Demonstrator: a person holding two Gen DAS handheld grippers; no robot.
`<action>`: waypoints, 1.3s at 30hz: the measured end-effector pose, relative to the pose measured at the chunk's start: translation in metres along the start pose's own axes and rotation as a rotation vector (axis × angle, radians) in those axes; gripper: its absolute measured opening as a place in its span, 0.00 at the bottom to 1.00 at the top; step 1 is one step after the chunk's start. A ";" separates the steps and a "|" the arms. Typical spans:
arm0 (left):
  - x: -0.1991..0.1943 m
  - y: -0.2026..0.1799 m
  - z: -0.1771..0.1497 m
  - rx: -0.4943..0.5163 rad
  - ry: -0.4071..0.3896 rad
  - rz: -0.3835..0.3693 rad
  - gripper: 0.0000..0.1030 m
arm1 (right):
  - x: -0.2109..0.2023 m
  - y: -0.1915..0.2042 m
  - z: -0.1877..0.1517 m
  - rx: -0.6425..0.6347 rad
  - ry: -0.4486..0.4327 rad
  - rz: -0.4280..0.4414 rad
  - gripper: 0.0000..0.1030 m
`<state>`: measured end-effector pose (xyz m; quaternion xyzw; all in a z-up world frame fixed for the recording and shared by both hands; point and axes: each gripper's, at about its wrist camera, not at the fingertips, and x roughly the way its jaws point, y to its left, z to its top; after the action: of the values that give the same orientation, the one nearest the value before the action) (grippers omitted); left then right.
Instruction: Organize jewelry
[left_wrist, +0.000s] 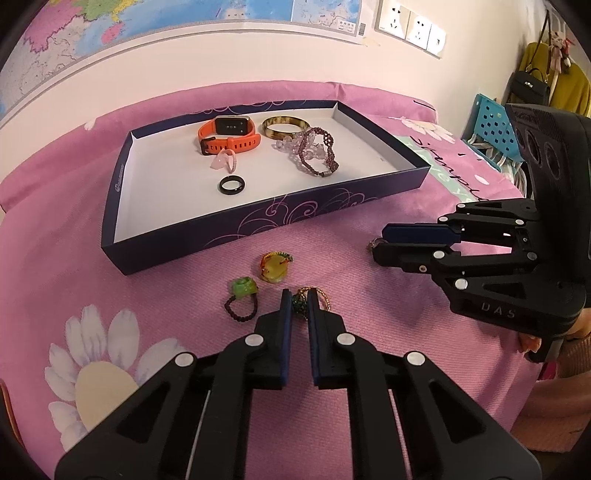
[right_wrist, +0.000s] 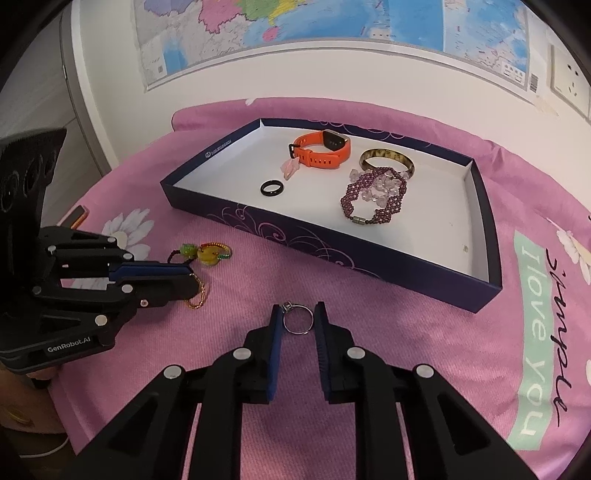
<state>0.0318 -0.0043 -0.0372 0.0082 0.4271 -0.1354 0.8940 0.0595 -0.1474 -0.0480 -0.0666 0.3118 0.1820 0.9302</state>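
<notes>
My left gripper (left_wrist: 299, 295) is shut on a dark green beaded ring with a gold chain loop (left_wrist: 302, 303) lying on the pink cloth. A green ring on a dark bead band (left_wrist: 242, 290) and a yellow amber ring (left_wrist: 272, 267) lie just left of it. My right gripper (right_wrist: 297, 308) is shut on a thin silver ring (right_wrist: 297, 320), its pads touching both sides. Beyond stands the dark blue tray (right_wrist: 295, 236) holding an orange smartwatch (right_wrist: 321, 149), a tortoiseshell bangle (right_wrist: 386, 158), a purple beaded bracelet (right_wrist: 373, 199), clear crystals, a pink piece and a black ring (right_wrist: 272, 188).
The pink cloth (left_wrist: 184, 280) with daisy prints covers the round table and drops off at its edges. A wall map and sockets (left_wrist: 410, 22) are behind. A blue perforated basket (left_wrist: 487, 118) and hanging bags sit far right. A small orange-edged object (right_wrist: 75, 216) lies at the left.
</notes>
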 end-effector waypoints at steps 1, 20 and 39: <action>-0.001 0.000 0.000 0.002 -0.002 -0.001 0.09 | -0.001 -0.002 0.000 0.013 -0.003 0.011 0.15; -0.001 -0.003 -0.001 0.022 -0.012 0.008 0.07 | -0.012 -0.008 -0.001 0.061 -0.043 0.063 0.15; -0.031 -0.001 0.020 0.019 -0.106 -0.009 0.07 | -0.026 -0.015 0.008 0.084 -0.103 0.081 0.15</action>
<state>0.0278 -0.0004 -0.0008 0.0073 0.3778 -0.1438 0.9146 0.0508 -0.1670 -0.0255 -0.0054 0.2734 0.2092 0.9389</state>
